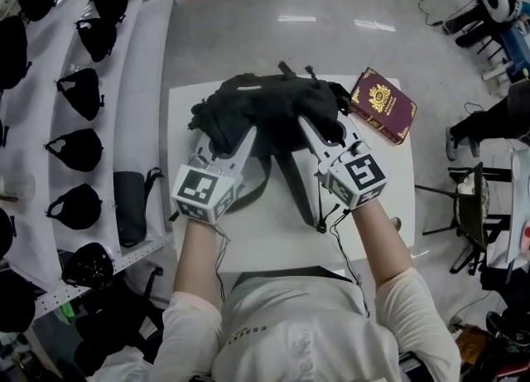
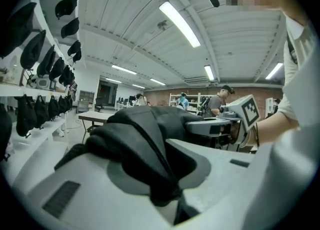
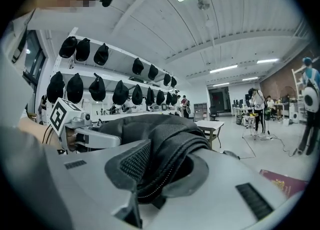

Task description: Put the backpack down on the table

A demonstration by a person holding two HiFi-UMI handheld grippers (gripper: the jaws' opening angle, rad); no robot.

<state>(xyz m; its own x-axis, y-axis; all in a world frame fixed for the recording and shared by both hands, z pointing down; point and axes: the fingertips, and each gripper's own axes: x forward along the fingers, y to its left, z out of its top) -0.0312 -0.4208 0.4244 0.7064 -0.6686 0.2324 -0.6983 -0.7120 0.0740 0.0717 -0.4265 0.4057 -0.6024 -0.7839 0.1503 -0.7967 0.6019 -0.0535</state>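
**Backpack clamped from both sides over the white table**

Nearest me, the front half of the white table (image 1: 273, 244) is bare except for the black straps (image 1: 291, 180) trailing across it. My left gripper (image 1: 247, 137) and right gripper (image 1: 308, 127) are each clenched on a fold of the black backpack (image 1: 269, 105). The backpack spreads over the table's far half, though I cannot tell whether it rests fully on the top. A maroon book (image 1: 383, 105) lies at the table's far right corner, just beside the pack. White shelves (image 1: 142, 82) of black bags run close along the table's left edge. Beyond the table's far and right edges there is open grey floor (image 1: 331, 20).
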